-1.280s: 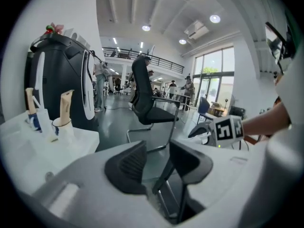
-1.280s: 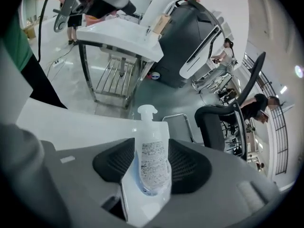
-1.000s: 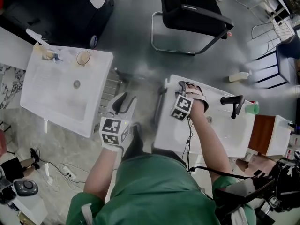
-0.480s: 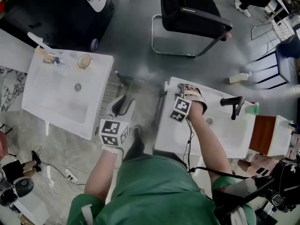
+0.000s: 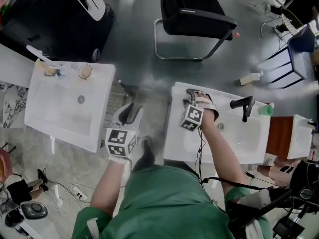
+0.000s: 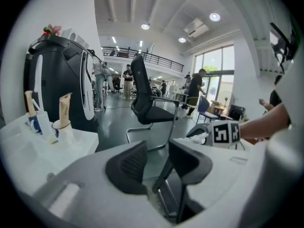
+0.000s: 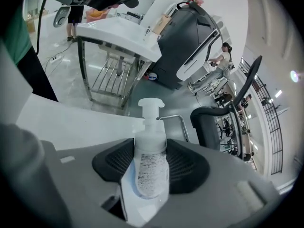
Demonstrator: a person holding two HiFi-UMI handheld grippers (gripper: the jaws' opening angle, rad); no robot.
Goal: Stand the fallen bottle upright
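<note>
1. White foam-pump bottle (image 7: 151,160) is sitting clamped between the right gripper (image 5: 193,94) jaws, at the left end of the right-hand sink surface (image 5: 175,138).
2. Its long axis is running along the jaws, pump head pointing far, so it is probably needing a tip-up.
3. Nearby, the left gripper (image 5: 130,112) is hanging with jaws parted and empty.

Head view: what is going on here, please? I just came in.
A person in green holds a hand-held gripper in each hand. The right hand-held gripper is shut on a white pump bottle at the left end of a basin; the pump points away along the jaws. The left hand-held gripper is open and empty, to the left of that basin. Whether the bottle is upright yet, I cannot tell.
</note>
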